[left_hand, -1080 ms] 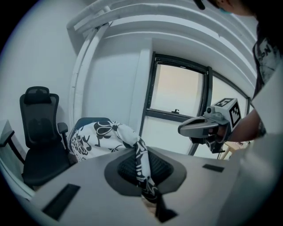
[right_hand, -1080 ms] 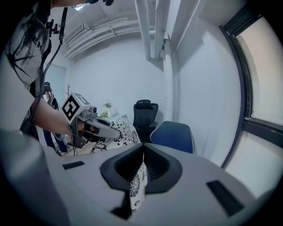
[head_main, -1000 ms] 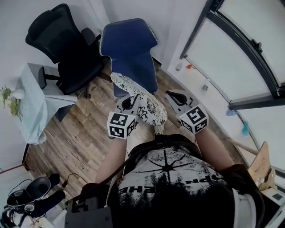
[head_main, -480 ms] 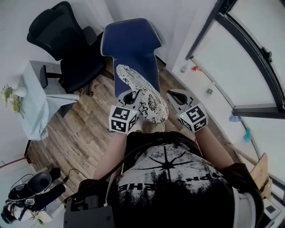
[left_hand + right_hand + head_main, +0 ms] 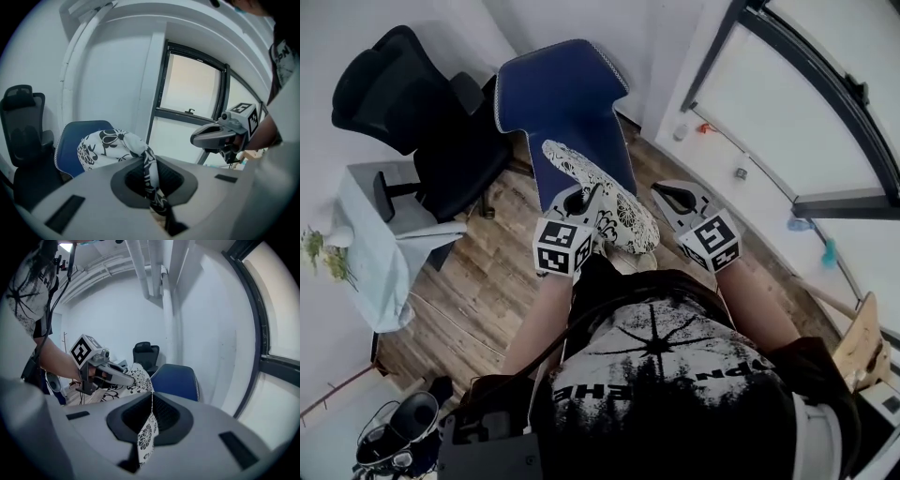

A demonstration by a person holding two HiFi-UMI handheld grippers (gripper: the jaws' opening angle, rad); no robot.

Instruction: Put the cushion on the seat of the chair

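Cushion (image 5: 614,208): printed cloth, matt
Chair (image 5: 567,108): blue cloth, matt
Floor (image 5: 478,277): wood planks, slight sheen
Left gripper (image 5: 577,201): grey plastic, matt

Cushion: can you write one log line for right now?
cushion: held up near blue chair, not yet on it | left tongs: shut on cushion | right tongs: shut on cushion edge

Head view: the cushion (image 5: 598,192) covers the front of the blue chair (image 5: 567,103) seat and the tips of the left gripper (image 5: 579,200), and your torso blocks the chair's legs. In both gripper views the cushion fabric fills the gap, so you can't see the inner faces of the fingers (image 5: 93,441). The small bits (image 5: 738,172) by the window are too small to name. The dark gear (image 5: 403,441) bottom-left is cut off by the edge.
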